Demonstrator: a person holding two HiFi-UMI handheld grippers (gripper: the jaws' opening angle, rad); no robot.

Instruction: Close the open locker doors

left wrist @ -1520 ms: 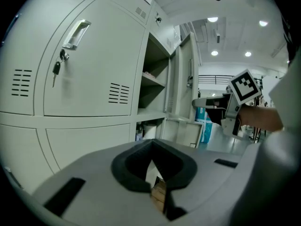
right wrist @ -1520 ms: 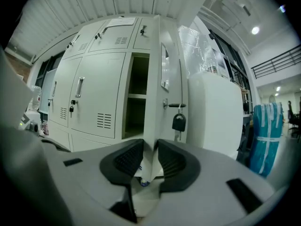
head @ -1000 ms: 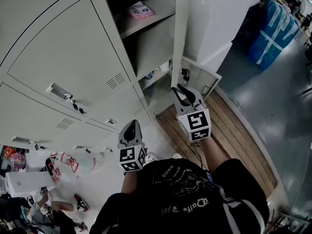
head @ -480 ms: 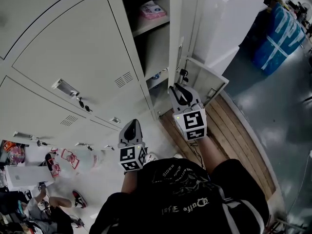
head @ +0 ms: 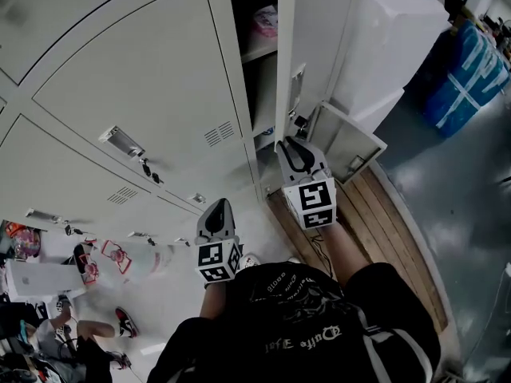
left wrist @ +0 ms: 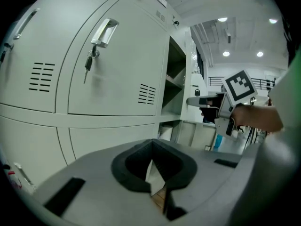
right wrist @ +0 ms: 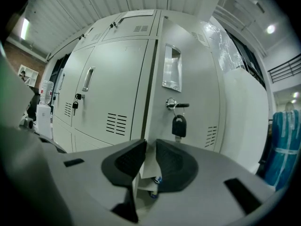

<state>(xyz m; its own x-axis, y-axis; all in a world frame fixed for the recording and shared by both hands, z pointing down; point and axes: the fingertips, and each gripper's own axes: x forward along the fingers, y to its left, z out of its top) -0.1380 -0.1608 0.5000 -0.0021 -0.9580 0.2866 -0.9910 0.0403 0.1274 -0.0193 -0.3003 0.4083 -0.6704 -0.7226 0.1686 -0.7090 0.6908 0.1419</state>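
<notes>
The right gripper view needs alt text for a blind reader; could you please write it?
The right gripper, its dark jaws slightly apart and closing with nothing clearly gripped, faces a pale grey metal locker door standing ajar. A silver key with a black fob hangs in its lock, and closed grey lockers stand to the left.

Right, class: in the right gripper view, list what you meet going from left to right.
Small hanging key → big vent slots → black key fob → blue wrapped bundle
</notes>
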